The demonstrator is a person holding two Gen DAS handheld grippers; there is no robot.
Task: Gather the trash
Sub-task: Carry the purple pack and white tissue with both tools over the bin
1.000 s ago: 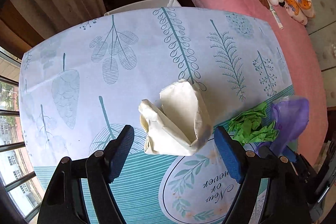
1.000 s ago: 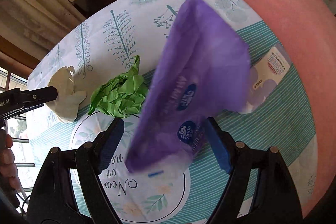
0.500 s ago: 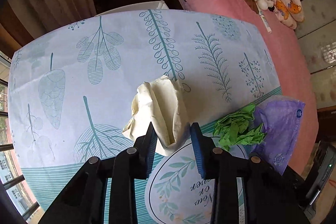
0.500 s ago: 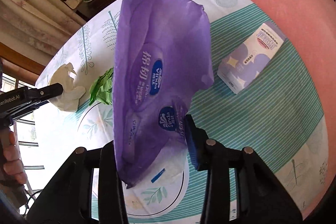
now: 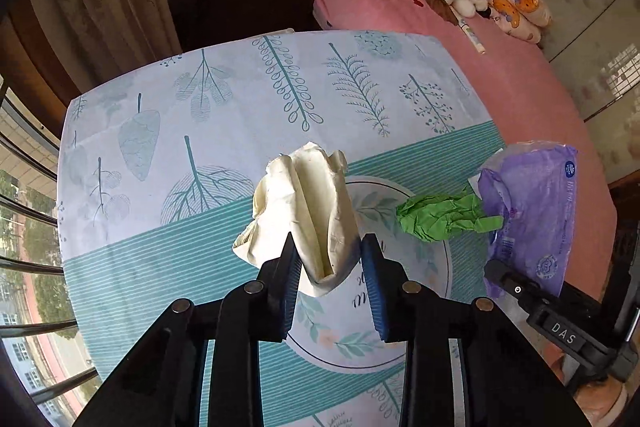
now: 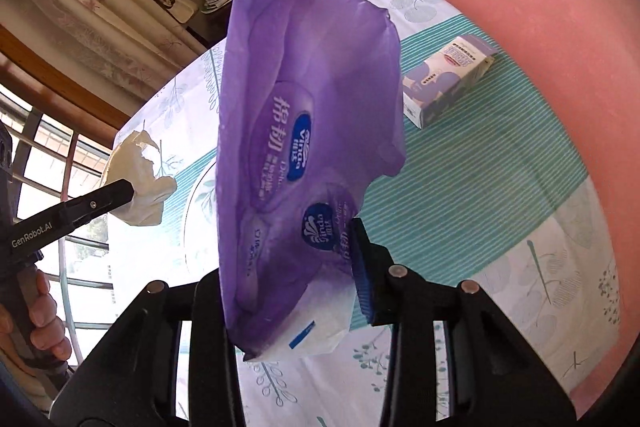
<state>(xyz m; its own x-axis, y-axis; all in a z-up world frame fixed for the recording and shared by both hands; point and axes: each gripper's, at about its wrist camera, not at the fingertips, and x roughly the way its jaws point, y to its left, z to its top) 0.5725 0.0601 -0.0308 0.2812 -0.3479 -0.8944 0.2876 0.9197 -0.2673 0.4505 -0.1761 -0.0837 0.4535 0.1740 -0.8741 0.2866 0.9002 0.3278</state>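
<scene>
Cream-coloured crumpled paper (image 5: 308,211) is pinched between the fingers of the left tool (image 5: 331,267), jaws closed narrow on its lower end, so the wad sticks up and forward above the desk (image 5: 168,235). Just right of it, lying on the desk's round printed patch, is a green paper ball (image 5: 440,217), not touching either tool as far as I can see. The right tool (image 6: 292,267) is clamped on a floppy purple tissue wrapper (image 6: 304,131), which hangs up in front of the camera and hides the left finger; only the blue right finger (image 6: 362,267) shows. Further out on the striped part of the desk sits a small white-and-purple carton (image 6: 444,79), well apart from both tools. Past the desk edge there's a pink bed (image 6: 540,7).
</scene>
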